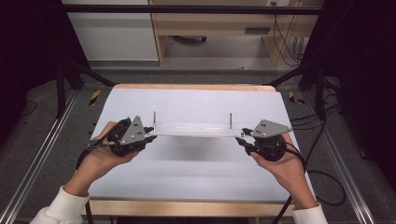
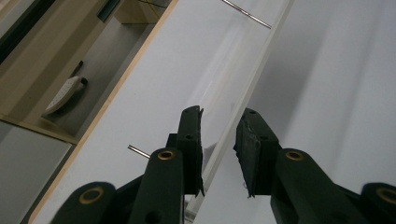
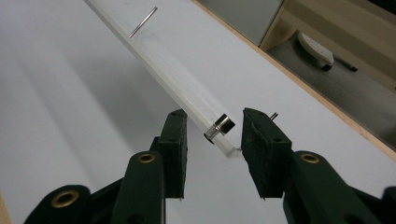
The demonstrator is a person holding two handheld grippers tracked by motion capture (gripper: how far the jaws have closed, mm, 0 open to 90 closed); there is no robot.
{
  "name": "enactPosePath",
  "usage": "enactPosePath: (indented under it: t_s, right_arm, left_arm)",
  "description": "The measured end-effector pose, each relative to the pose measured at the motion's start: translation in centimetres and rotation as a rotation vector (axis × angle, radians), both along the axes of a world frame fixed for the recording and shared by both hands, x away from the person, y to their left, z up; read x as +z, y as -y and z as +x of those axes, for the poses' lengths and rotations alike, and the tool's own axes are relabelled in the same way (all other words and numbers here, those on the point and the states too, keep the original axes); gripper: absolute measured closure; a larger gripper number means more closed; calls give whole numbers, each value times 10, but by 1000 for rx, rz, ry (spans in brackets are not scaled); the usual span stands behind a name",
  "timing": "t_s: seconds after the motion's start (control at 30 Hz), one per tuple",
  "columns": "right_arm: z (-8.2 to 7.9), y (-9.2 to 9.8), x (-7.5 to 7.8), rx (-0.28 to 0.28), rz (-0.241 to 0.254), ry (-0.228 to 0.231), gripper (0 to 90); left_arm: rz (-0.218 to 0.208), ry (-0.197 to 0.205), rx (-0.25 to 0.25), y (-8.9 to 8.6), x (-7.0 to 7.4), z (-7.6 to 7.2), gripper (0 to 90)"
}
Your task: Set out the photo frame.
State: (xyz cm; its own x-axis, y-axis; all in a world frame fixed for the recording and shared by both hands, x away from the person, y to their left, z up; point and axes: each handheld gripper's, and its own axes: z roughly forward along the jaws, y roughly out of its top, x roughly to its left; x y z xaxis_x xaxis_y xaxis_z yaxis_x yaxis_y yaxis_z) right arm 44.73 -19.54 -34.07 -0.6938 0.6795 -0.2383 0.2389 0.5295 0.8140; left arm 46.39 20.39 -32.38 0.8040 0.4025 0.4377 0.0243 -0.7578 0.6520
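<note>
While the left gripper (image 2: 218, 140) is standing with its jaws partly apart around one end of the clear plate (image 1: 192, 129), one pad is lying against the plate's edge and the other is sitting clear of it, so that end is looking cradled rather than clamped. At the other end, the right gripper (image 3: 211, 135) is likewise straddling the plate's corner with a visible gap on both sides, its pads not pressing. In the high view the plate is hanging level between the two grippers, above the white table (image 1: 196, 163) and casting a shadow on it, with two thin metal pins (image 1: 154, 117) standing up near its ends.

As I judge it, the main risk is the plate slipping: with neither pair of jaws biting firmly, a tilt of either hand could be letting one end slide out and drop to the table. Uneven squeezing could also be twisting the thin plate or knocking a pin loose. Moving the hands apart would be pulling an end free.
</note>
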Motion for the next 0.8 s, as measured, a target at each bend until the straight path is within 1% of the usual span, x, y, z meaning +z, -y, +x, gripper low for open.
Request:
enactPosePath:
  t_s: [0.1,0.17,0.3,0.37,0.4,0.47,0.5,0.53,0.57,0.6,0.63,0.7,0.77,0.8]
  right_arm:
    - [2,0,1,-13,22,6,617]
    - [5,-1,4,-24,23,23,617]
    - [11,0,9,-26,35,27,617]
    - [16,0,12,-30,42,28,620]
    - [18,0,14,-32,43,29,621]
    - [22,0,17,-37,45,25,625]
    - [24,0,18,-41,48,23,629]
    - [26,0,19,-45,47,22,630]
    - [28,0,21,-48,49,23,630]
    - [30,0,22,-48,47,22,631]
    - [32,0,23,-50,49,19,631]
    - [35,0,25,-56,54,15,631]
    - [38,0,26,-61,59,12,631]
    - [40,0,27,-64,62,13,631]
  left_arm:
    - [0,5,-4,0,3,4,704]
    - [-6,3,-2,-1,7,9,698]
    - [-13,4,0,0,12,17,690]
    - [-35,6,10,0,14,21,681]
    - [-25,11,10,0,16,23,675]
    - [-43,10,13,0,18,28,664]
    - [-62,13,13,-1,19,29,655]
    - [-92,18,14,-2,21,31,639]
    - [-129,28,17,-3,23,32,598]
    - [-176,33,20,-4,25,32,529]
    - [-211,37,23,-6,27,32,489]
    - [-258,56,44,-9,32,30,442]
    - [-297,72,77,-13,36,27,381]
    - [-314,74,90,-15,37,25,345]
